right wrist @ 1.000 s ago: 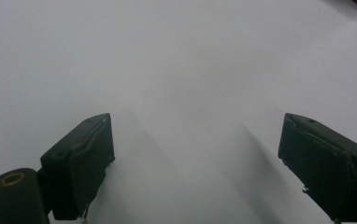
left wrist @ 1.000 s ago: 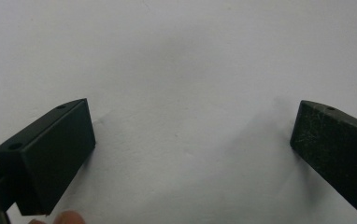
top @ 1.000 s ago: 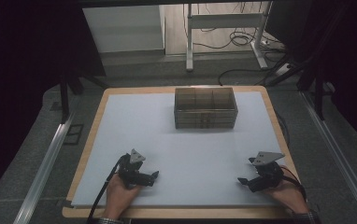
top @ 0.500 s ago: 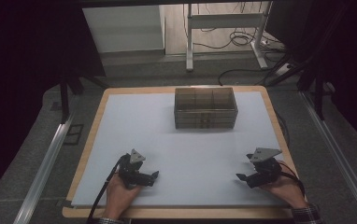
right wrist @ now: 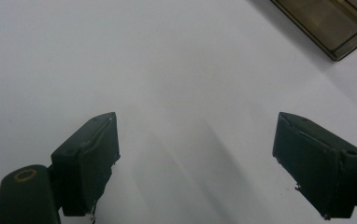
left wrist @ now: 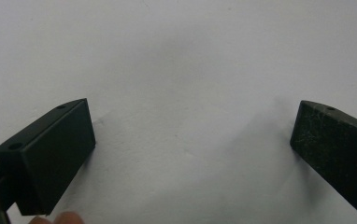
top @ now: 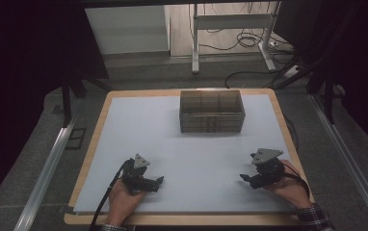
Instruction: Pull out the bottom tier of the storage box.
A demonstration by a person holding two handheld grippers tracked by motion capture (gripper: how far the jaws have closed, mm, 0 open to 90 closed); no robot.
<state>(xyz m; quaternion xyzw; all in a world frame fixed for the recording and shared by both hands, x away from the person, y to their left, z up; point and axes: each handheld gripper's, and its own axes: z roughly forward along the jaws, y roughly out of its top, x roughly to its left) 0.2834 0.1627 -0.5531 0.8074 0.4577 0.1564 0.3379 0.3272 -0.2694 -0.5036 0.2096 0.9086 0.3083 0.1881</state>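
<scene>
Looking down on the table (top: pixel 95 144) from the high view, we find the left gripper (top: pixel 159 181) at about 7 o'clock on the white sheet (top: pixel 191 159) and the right gripper (top: pixel 243 177) at about 5 o'clock, each held in a hand near the table's near edge. The grippers point toward each other across the bare sheet. The smoky clear compartment box (top: pixel 212 111) stands at 12 o'clock, well apart from both. In the left gripper view we see the left gripper's jaws spread wide with bare sheet between them. In the right gripper view the right gripper's jaws stand just as wide and grasp nothing; a corner of the box lies at 1 o'clock.
</scene>
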